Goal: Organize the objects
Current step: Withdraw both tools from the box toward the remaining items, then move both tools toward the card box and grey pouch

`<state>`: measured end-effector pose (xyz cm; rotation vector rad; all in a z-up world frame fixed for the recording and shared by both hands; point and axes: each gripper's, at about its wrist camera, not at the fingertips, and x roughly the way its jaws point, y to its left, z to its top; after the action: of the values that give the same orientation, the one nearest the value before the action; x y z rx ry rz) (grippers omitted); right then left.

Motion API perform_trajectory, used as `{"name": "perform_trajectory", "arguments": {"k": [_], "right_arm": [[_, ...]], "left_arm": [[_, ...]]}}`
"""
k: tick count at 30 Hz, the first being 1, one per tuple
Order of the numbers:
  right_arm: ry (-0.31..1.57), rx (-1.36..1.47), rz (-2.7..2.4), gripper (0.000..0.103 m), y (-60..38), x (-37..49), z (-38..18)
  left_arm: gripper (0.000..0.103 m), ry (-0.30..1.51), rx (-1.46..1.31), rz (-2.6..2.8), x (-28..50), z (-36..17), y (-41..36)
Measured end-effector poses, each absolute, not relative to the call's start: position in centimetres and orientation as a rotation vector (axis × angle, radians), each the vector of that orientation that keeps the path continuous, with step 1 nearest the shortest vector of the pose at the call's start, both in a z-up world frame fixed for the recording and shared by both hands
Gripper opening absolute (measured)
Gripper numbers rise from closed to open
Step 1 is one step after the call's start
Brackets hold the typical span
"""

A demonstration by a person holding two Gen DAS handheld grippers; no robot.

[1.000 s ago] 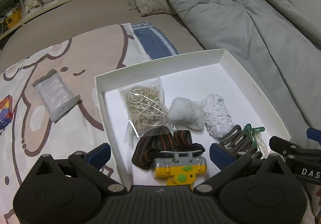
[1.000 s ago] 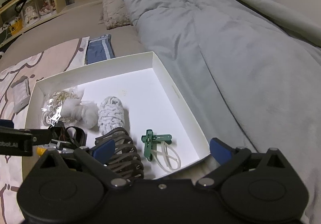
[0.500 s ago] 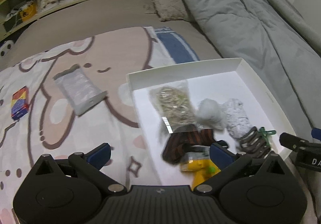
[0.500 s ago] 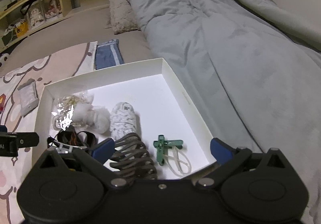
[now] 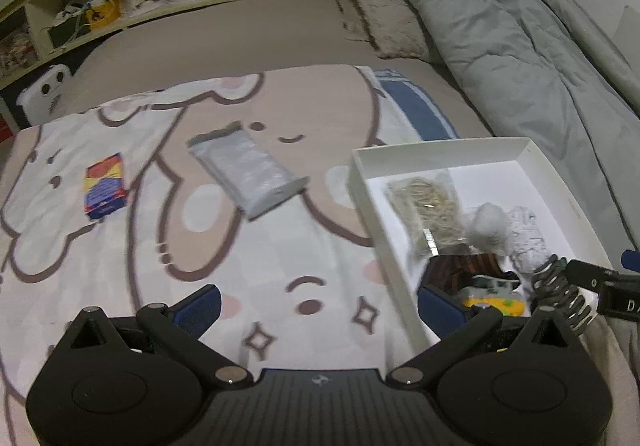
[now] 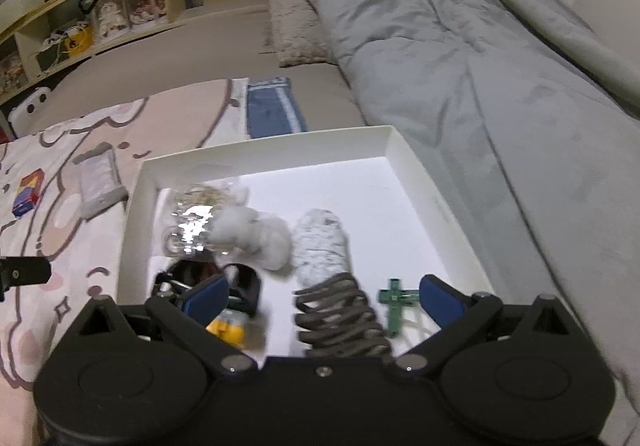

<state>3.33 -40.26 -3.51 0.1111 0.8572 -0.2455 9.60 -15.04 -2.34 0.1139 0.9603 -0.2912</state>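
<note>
A white box (image 5: 552, 166) (image 6: 416, 162) lies on the bed. It holds a bag of rubber bands (image 5: 426, 206), a white cotton wad (image 6: 256, 234), a white cord bundle (image 6: 320, 246), a grey hair claw (image 6: 340, 310), a green clip (image 6: 394, 302) and a yellow headlamp with a dark strap (image 5: 492, 298). A clear packet (image 5: 248, 174) and a small colourful box (image 5: 105, 186) lie on the cartoon blanket left of the white box. My left gripper (image 5: 320, 306) is open and empty above the blanket. My right gripper (image 6: 324, 296) is open and empty over the white box's near end.
A grey duvet (image 6: 500, 66) fills the right side. A folded blue cloth (image 6: 272, 110) lies behind the white box, with a fluffy pillow (image 5: 384, 6) farther back. Shelves with clutter (image 5: 120, 2) run along the far wall. A white device (image 5: 46, 88) sits at the far left.
My left gripper has swung left, from over the white box to over the blanket, bringing the packet and colourful box into view. The right gripper has shifted slightly; both stay open.
</note>
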Motion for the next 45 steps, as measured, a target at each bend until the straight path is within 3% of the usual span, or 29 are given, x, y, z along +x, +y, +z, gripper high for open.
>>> {"name": "perform_trajectory", "arguments": {"k": [22, 45], "right_arm": [[0.796, 0.11, -0.071, 0.103, -31.3, 5.9, -2.9], [0.684, 0.083, 0.039, 0.103, -25.9, 6.0, -3.5]], "left_arm": [[0.103, 0.901, 0.028, -0.151, 8.1, -1.3, -2.1], [0.103, 0.826, 0.005, -0.098, 8.3, -2.9, 1.4]]}}
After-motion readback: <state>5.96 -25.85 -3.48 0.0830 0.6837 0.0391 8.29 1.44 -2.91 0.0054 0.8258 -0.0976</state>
